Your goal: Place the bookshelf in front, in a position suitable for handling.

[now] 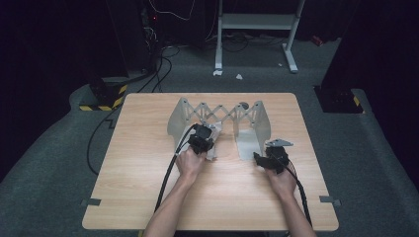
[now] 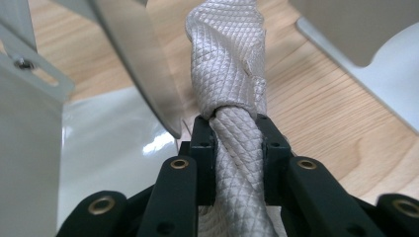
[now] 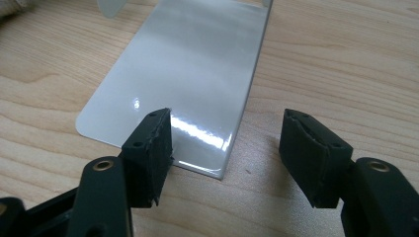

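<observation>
A rolled white cloth [image 2: 232,98] sits at centre frame in the left gripper view, where I have my left hand-held gripper [image 2: 236,143] clamped on it. Beside it, left of centre in the high view, stands the grey metal rack [image 1: 180,118] with scissor links. My right hand-held gripper [image 3: 227,148], lower frame, stands open over the rack's base plate [image 3: 188,64] on the tabletop [image 1: 148,163].

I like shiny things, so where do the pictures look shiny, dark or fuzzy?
Right gripper view: white glare on the grey metal plate. Left gripper view: the twisted cloth is sharp, the metal beside it blurred. High view: bright table, dark room around it.
</observation>
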### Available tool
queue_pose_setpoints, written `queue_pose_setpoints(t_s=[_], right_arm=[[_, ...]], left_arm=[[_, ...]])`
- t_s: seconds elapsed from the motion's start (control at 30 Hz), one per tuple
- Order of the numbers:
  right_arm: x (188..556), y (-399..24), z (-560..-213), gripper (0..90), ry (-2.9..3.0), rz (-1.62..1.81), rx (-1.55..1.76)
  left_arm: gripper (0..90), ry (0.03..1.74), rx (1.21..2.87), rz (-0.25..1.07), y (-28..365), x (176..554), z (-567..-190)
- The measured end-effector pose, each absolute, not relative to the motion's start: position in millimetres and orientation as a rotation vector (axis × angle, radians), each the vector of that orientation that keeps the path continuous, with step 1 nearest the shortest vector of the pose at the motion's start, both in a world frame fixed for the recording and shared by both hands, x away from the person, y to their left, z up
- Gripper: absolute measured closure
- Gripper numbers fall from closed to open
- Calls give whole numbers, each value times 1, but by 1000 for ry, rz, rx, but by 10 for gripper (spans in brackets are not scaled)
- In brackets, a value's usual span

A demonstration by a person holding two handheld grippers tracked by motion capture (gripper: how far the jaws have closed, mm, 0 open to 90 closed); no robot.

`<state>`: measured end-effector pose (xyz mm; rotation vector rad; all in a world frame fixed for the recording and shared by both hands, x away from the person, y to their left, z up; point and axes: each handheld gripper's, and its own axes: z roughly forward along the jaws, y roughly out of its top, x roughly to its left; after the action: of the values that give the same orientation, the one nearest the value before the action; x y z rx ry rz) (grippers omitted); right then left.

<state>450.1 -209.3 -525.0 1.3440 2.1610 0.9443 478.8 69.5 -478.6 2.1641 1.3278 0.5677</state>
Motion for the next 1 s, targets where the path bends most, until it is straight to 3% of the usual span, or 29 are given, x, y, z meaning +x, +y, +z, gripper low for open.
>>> queue_pose_setpoints(t_s=[0.23, 1.0], right_arm=[[450, -209, -525, 375, 2162, 944, 1343], [450, -209, -525, 374, 2163, 944, 1342]], left_arm=[[742, 1344, 2198, 571, 72, 477, -484], [740, 1289, 2080, 570, 87, 456, -404]])
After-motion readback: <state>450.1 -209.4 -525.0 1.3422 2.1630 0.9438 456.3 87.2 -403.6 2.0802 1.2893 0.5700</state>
